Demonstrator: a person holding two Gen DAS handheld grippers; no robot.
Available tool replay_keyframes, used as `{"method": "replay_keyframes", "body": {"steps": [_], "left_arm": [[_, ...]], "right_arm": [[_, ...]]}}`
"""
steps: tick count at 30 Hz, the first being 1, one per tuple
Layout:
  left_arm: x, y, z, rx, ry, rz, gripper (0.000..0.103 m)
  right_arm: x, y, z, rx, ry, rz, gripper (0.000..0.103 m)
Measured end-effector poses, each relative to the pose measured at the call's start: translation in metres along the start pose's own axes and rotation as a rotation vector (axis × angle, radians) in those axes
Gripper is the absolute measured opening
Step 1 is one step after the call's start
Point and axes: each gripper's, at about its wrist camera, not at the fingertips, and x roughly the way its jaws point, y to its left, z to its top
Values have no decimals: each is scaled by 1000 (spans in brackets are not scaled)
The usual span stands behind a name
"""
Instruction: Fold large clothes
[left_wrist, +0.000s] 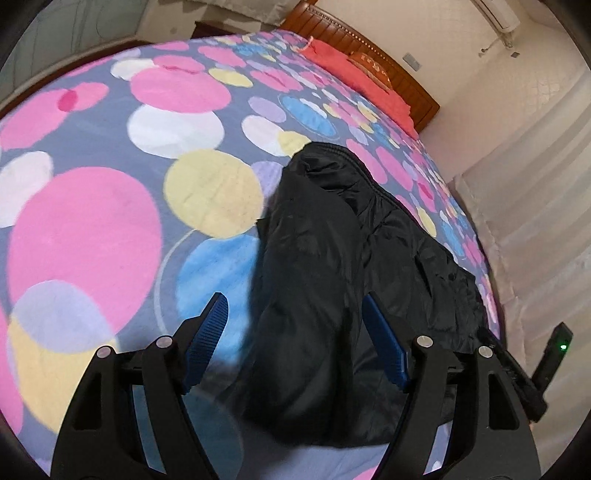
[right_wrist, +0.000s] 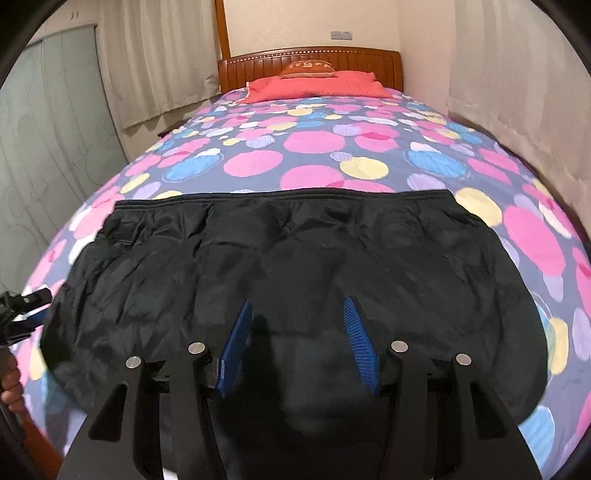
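Black padded jacket (right_wrist: 295, 266) spread across the near end of the bed, on the spotted bedspread (right_wrist: 314, 162), zipped edge running straight along its far side; seemingly folded once already, though hard to confirm under the blur. Slippery, puffy shell: likely to spring open or slide off the near edge of the bed if pulled unevenly, and a shallow pinch could catch only the top layer. Left gripper (left_wrist: 295, 306) above the jacket's end, tilted downward, jaws spread wide, fabric below but not pinched. Right gripper (right_wrist: 297, 310) above the jacket's middle, angled down, jaws parted, holding nothing. A hand (right_wrist: 11, 384) at the left edge of the right view.
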Motion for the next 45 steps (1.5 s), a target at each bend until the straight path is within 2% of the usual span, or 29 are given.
{"method": "replay_keyframes", "body": {"steps": [8,15,20,28,32,35,37,40,45], "left_arm": [[32,-3,10,21,48,-11,75],[55,-4,12,33,105,-40,75],[80,6,12,-18,189,-96,81],[92,-7,8,28,252,-170,81],[98,-10,8,40,241,-163,79],[99,-14,7,52,226,-169,65],[97,-17,6,57,220,-189,45],[89,-23,5,72,198,-189,31],[62,-47,8,109,135,-187,22]], "right_arm": [[45,13,-12,-18,94,-67,53],[52,21,-18,-55,86,-108,53],[51,20,-19,-55,81,-109,53],[52,21,-21,-56,69,-111,53],[51,21,-21,-58,69,-114,53],[50,22,-22,-60,68,-117,53],[50,24,-22,-62,67,-120,53],[50,24,-22,-61,68,-119,53],[51,23,-20,-57,69,-115,53]]}}
